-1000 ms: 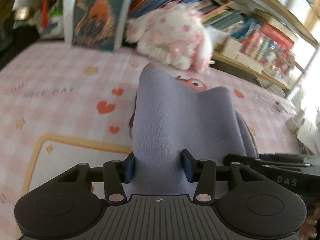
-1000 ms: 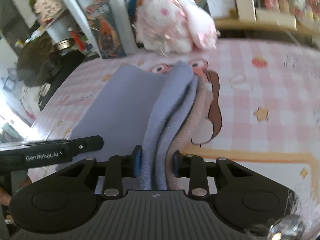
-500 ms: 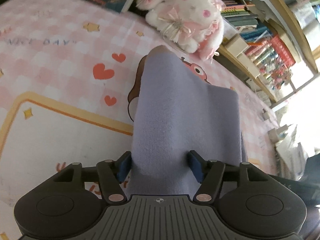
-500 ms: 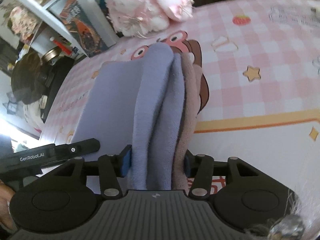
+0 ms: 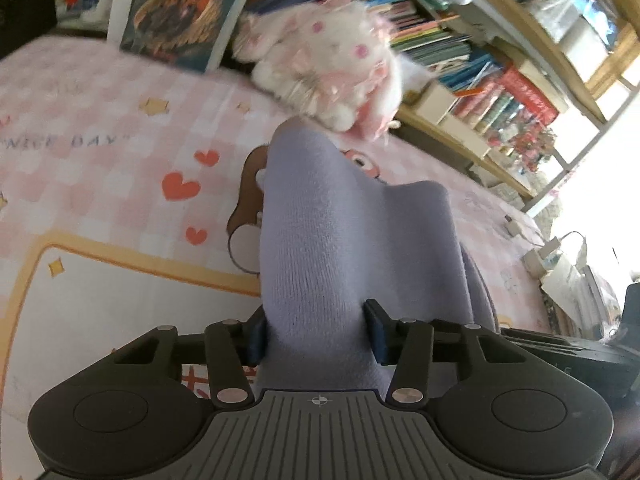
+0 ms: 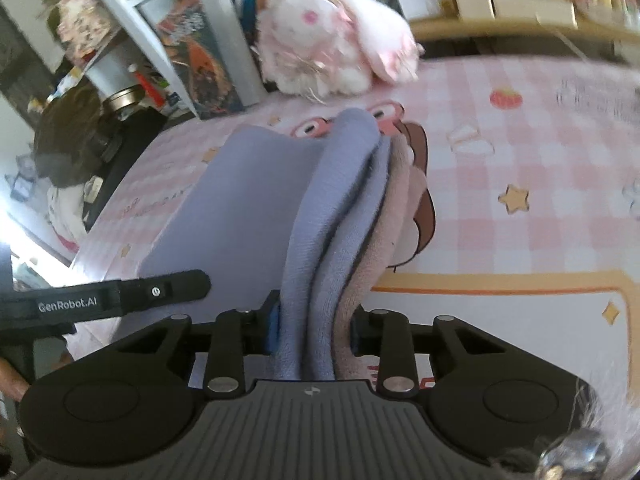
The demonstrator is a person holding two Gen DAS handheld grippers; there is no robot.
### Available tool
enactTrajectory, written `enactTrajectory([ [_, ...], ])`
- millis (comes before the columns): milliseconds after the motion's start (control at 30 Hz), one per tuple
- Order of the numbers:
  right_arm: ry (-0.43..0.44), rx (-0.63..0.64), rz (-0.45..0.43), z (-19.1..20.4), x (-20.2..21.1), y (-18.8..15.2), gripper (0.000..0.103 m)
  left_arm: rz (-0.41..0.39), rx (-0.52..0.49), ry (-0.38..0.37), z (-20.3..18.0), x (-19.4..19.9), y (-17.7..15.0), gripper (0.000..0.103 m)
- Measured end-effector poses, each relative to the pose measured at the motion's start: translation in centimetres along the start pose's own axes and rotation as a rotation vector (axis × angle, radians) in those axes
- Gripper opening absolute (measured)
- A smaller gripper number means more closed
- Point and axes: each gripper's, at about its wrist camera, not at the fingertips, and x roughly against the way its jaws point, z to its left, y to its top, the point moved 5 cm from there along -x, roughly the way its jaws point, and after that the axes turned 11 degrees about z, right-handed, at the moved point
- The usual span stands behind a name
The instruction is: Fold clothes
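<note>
Half a second back, jaws of both tools stood wider around the cloth; now closing again on it. Reads as a re-grip in mid fold, so the doubled edge should stay together for the next turn-over.

Leftmost in the left wrist view: pink checked bed sheet with red hearts and a cartoon print, bare of clothing there. In the middle, soft lilac knitted garment bunched into a ridge, running from the sheet up into the left tool, blue pads pressing its two flanks. Behind, fluffy white and pink plush rabbit against the wooden bookshelf, apart from the garment.

In the right wrist view, far left, the other tool's black finger reaching in over the flat lilac panel. Centre: several stacked layers, lilac outside and a dusty pink lining, clamped in the right tool.

Containers: none holding clothes. Only the shelf packed with upright books, and a small round tin at the left edge, contents not visible.
</note>
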Motion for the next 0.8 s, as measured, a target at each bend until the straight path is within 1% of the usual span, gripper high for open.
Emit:
enactTrajectory([
  [167, -0.008, 0.041, -0.055, 0.8, 1.5, -0.7, 0.029, -0.032, -0.010, -0.013, -0.5, 1.5, -0.7, 0.047],
  [367, -0.008, 0.068, -0.092, 1.3, 2.8, -1.8, 0.029, -0.062, -0.037, -0.001, -1.4, 2.5, -1.8, 0.047],
  [667, 0.002, 0.090, -0.093, 1.4, 3.6, -3.2, 0.029, -0.078, -0.032, 0.008, -1.8, 3.2, -3.4, 0.047],
  [800, 0.005, 0.092, -0.086, 1.4, 3.8, -3.7, 0.029, -0.070, -0.028, 0.012, -1.9, 3.3, -3.9, 0.047],
])
